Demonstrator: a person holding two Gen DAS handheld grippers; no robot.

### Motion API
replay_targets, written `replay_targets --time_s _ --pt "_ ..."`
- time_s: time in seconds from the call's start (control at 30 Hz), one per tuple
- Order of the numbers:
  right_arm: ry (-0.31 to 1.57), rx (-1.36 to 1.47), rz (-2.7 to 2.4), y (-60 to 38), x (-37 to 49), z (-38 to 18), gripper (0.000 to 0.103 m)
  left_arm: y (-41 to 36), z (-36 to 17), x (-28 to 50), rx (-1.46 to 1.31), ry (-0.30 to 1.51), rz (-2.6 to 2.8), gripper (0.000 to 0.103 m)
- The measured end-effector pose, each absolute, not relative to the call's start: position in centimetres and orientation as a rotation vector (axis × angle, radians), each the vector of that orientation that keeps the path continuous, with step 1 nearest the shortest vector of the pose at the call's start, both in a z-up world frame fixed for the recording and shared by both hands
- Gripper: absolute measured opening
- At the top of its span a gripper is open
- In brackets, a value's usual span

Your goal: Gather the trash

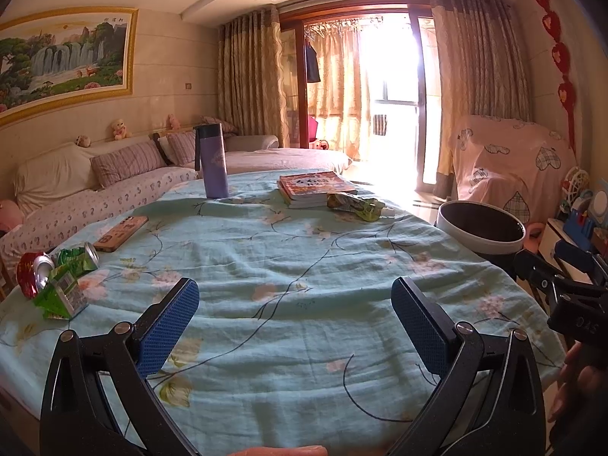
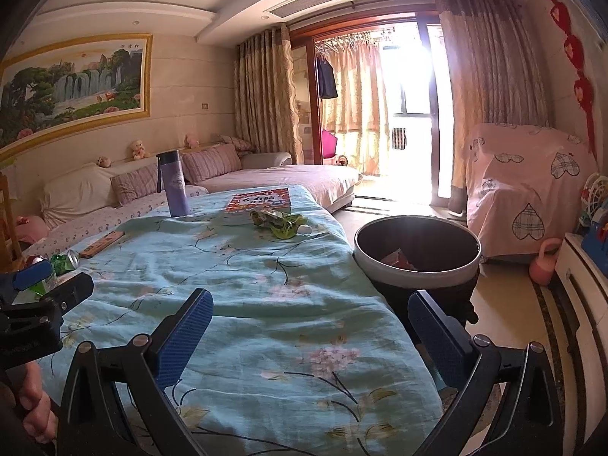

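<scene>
Table under a light-blue floral cloth [image 1: 288, 266]. On it: purple flask [image 1: 214, 161] upright at the far end, stack of books [image 1: 313, 188] to its right, phone in an orange case [image 1: 121, 233] lying flat near the left edge. Behind the table, a sofa [image 1: 114, 190] with striped cushions [image 1: 127, 163], small plush toys [image 1: 121, 129] lined up on the ledge above. Framed waterfall painting [image 1: 64, 60] on the left wall. Curtains [image 2: 264, 91] flank a bright balcony door. At right, furniture draped in a pink heart-print cover [image 2: 524, 190]; pink watering can [image 2: 545, 262] on the floor beside it.
</scene>
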State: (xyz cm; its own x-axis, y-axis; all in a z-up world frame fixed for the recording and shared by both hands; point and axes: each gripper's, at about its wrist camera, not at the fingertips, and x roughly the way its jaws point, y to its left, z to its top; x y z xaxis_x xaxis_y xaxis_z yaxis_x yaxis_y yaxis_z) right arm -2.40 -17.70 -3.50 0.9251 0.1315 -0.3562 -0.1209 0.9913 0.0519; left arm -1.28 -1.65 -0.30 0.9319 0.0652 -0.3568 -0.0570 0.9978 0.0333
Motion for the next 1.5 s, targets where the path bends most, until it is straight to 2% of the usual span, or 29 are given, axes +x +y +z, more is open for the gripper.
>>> replay_targets --time_s 1.5 --pt "0.337 0.055 0.168 -17.88 -2.86 -2.85 0.103 -1.96 -0.14 -1.21 0.022 0.374 0.051 0.103"
